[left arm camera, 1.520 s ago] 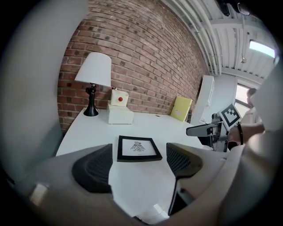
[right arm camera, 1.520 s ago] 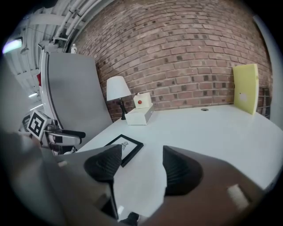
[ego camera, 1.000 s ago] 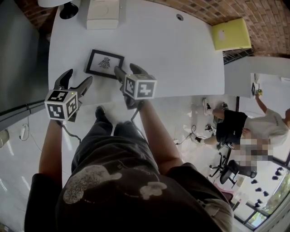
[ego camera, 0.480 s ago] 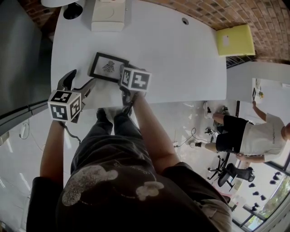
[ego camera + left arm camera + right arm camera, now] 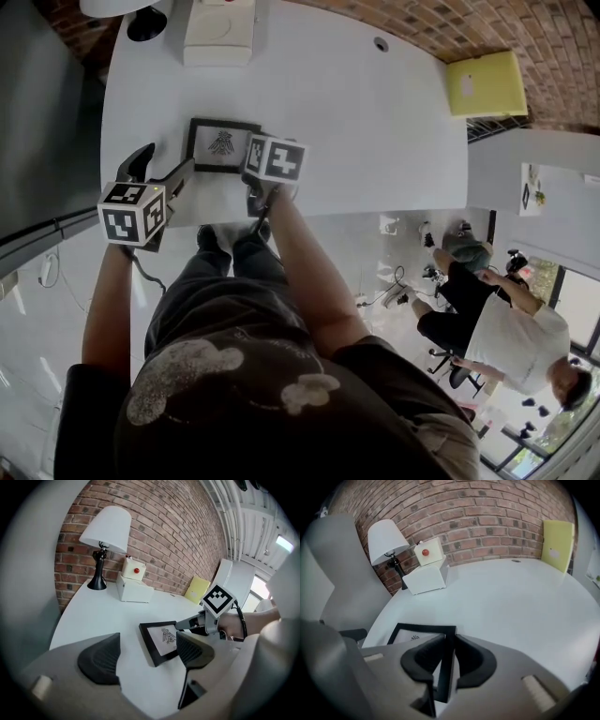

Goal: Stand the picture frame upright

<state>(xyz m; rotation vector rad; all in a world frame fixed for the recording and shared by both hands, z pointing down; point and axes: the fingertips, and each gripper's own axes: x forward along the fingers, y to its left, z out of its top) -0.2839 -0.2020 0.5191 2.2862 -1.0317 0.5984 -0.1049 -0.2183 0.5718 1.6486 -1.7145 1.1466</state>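
Note:
A black picture frame (image 5: 221,145) with a small drawing lies flat on the white table (image 5: 375,131), near its front left. My right gripper (image 5: 253,152) reaches over the frame's right edge. In the right gripper view its jaws (image 5: 449,649) are closing, with the frame's black side bar (image 5: 448,667) between the pads and both pads touching it. My left gripper (image 5: 163,162) hovers open just left of the frame, with nothing between its fingers (image 5: 99,658). From the left gripper view the picture frame (image 5: 159,641) and the right gripper (image 5: 187,624) on it both show.
A white-shaded lamp (image 5: 105,527) and a white box (image 5: 217,33) with a red-buttoned cube (image 5: 426,551) stand at the table's back left. A yellow panel (image 5: 483,82) sits off the far right. The table's front edge runs just behind the grippers. A person (image 5: 497,328) is on the floor at right.
My right gripper moved forward onto the frame's right edge and its jaws came together around it. The frame has turned a little squarer to me. The left gripper barely moved.

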